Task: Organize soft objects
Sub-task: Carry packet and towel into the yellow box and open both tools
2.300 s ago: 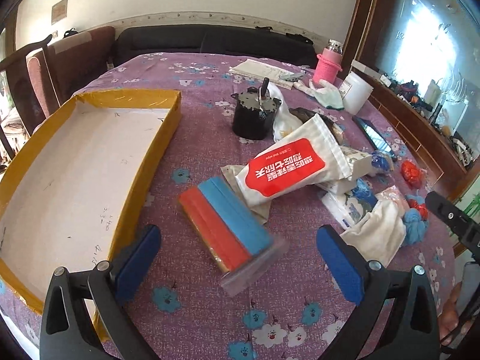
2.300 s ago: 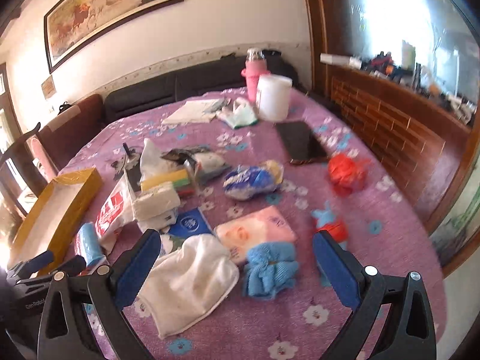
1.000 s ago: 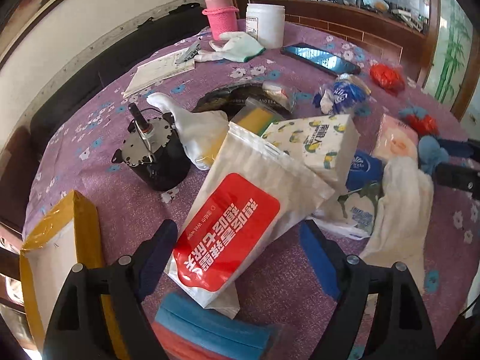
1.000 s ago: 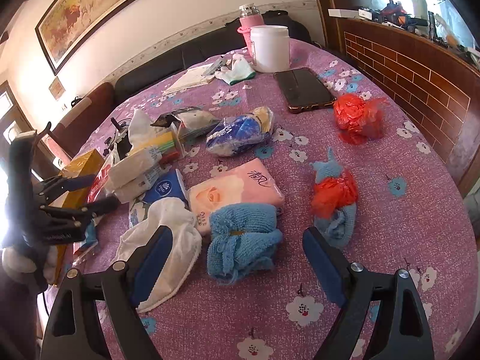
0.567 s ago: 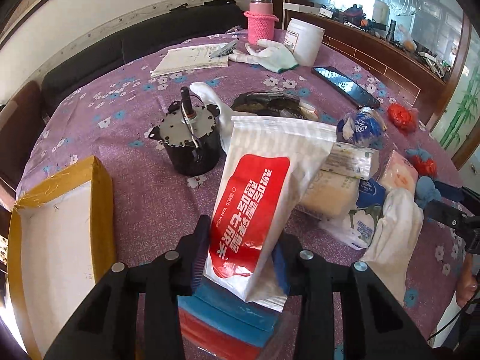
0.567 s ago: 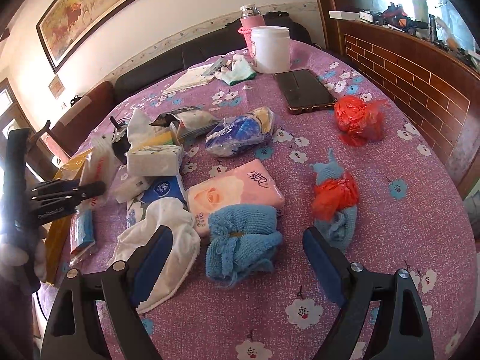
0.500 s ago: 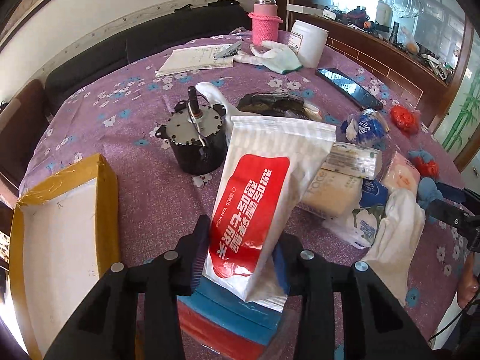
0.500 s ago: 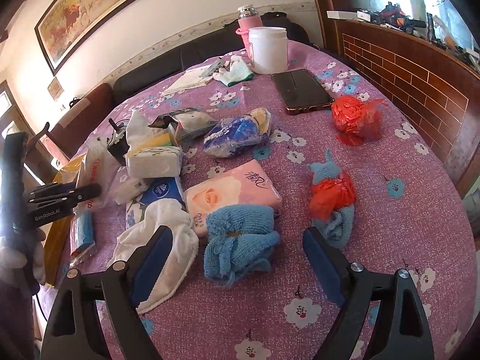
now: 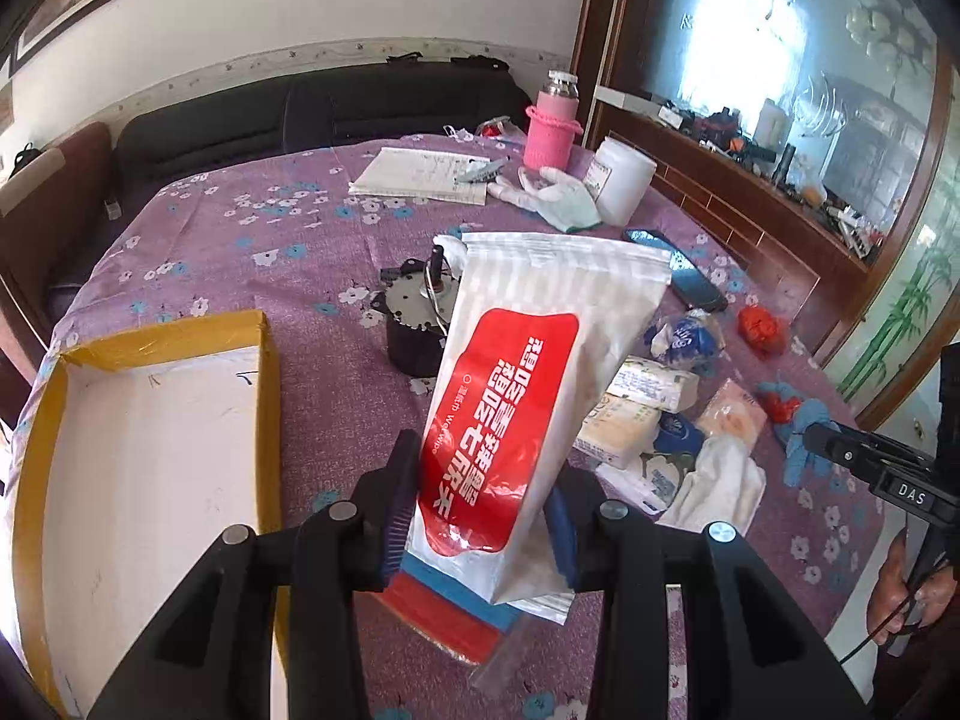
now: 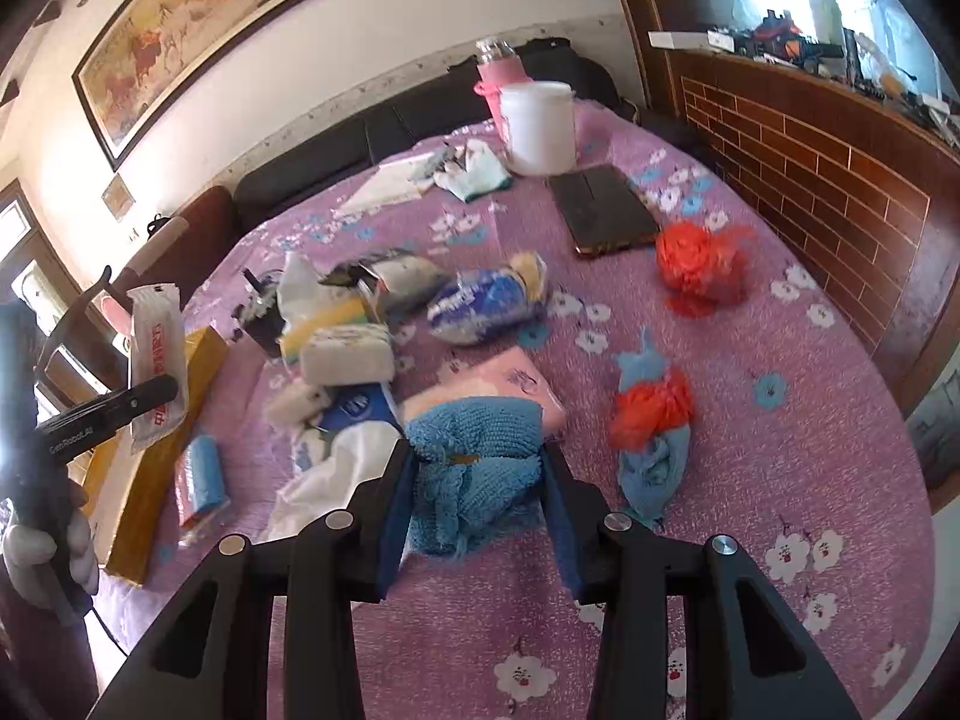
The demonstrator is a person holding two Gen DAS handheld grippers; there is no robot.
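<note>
My left gripper [image 9: 480, 504] is shut on the lower end of a white wet-wipe pack with a red label [image 9: 528, 372] and holds it upright, clear of the purple tablecloth. An open yellow-edged box [image 9: 267, 396] lies to its left. The right wrist view shows the same pack [image 10: 157, 348] held over that box [image 10: 198, 372]. My right gripper [image 10: 477, 480] has its jaws closing on a blue knitted cloth [image 10: 474, 426], with both pads pressing its sides. Under that cloth's far edge lies a pink tissue pack [image 10: 516, 384].
A black motor [image 9: 414, 324], tissue packs [image 10: 345, 354], a white cloth [image 10: 342, 468] and a blue-and-red sponge pack [image 9: 444, 606] crowd the middle. A red net ball [image 10: 696, 264], a blue-and-red bundle [image 10: 651, 414], a phone [image 10: 603, 219] and a white jar [image 10: 540, 126] lie to the right.
The left gripper shut on the wipe pack, lifted it and rolled it upright. The right jaws went from wide open to pressing on the blue cloth.
</note>
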